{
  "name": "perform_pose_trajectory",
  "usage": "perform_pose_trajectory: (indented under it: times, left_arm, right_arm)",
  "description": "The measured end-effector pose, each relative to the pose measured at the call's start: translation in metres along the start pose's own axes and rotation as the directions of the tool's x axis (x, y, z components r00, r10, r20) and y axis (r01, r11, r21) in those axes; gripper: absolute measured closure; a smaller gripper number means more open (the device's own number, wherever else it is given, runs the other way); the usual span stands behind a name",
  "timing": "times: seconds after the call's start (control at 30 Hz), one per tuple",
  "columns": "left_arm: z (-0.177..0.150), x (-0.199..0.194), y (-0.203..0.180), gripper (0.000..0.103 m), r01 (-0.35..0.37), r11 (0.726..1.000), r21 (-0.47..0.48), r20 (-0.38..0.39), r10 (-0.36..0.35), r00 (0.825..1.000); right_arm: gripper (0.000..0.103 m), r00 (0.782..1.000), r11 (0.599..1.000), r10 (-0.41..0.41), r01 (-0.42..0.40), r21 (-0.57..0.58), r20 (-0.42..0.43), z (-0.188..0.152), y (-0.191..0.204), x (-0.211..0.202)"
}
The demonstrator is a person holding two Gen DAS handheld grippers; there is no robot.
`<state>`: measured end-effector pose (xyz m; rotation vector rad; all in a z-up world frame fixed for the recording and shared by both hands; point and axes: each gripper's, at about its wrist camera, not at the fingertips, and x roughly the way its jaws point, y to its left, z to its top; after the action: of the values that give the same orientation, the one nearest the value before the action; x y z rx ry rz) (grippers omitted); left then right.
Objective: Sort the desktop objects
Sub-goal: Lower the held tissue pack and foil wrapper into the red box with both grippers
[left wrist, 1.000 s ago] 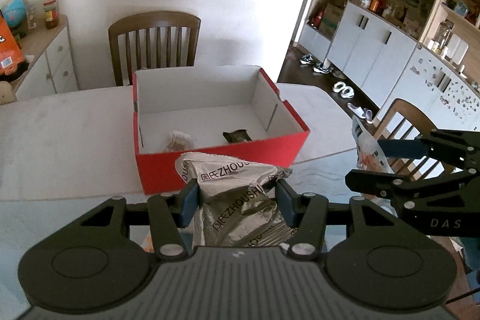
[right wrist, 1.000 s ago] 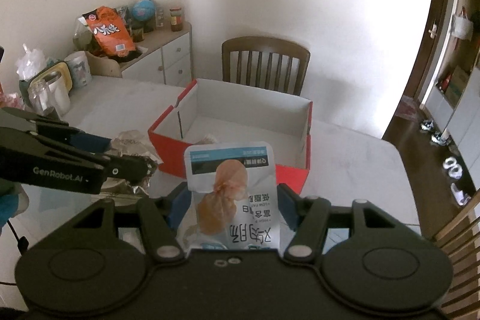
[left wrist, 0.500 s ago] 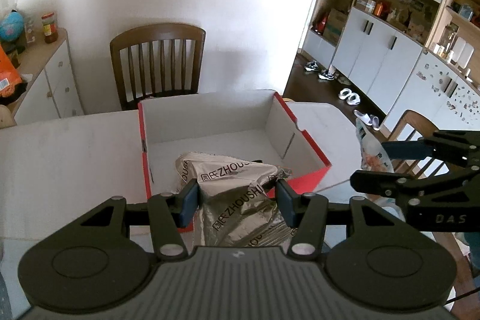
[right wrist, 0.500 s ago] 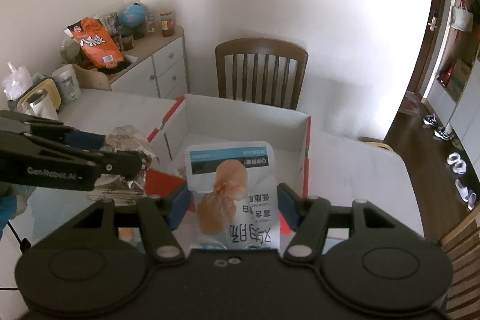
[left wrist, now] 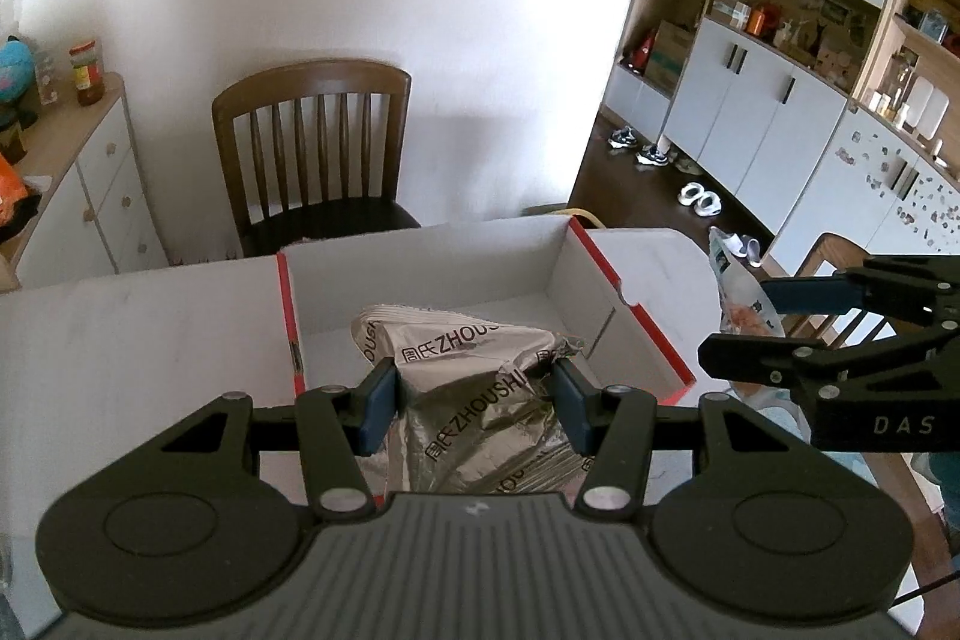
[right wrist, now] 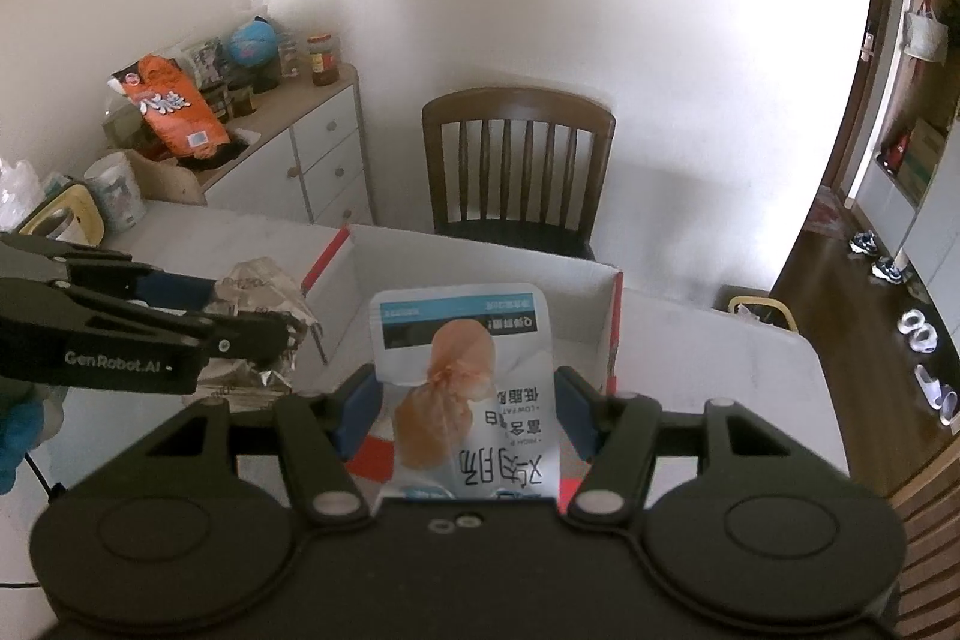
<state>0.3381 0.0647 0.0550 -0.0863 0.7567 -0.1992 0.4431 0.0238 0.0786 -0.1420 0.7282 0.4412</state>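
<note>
The left gripper [left wrist: 473,400] is clamping a crinkled silver snack bag [left wrist: 474,388] between its 2 blue pads, holding it raised over the near edge of the red box [left wrist: 651,334], probably so it can drop straight in. The right gripper [right wrist: 467,415] is likewise squeezing a white chicken pouch [right wrist: 465,394] by its sides, printed face toward the camera, poised at the same box's right half. Both packets are hanging above the white table [left wrist: 120,340], not yet inside the box. Beyond the box, a wooden chair [left wrist: 318,148] is standing against the wall, and a cabinet [right wrist: 300,148] is carrying an orange bag [right wrist: 171,106] and 1 jar.
</note>
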Motion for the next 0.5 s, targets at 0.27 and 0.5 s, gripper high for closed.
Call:
perform_pose_trajectory:
  times: [0.27,0.5]
  left_arm:
    - [0.011,0.021,0.009,0.049,0.006,1.000,0.005,-0.005,-0.006,1.000]
    - [0.014,0.044,0.013,0.049,0.014,1.000,0.011,-0.021,-0.014,1.000]
  right_arm:
    - [0.041,1.000,1.000,-0.009,0.009,0.011,-0.005,0.013,-0.005,0.021]
    - [0.041,1.000,1.000,-0.021,0.021,0.019,-0.016,0.020,-0.008,0.042]
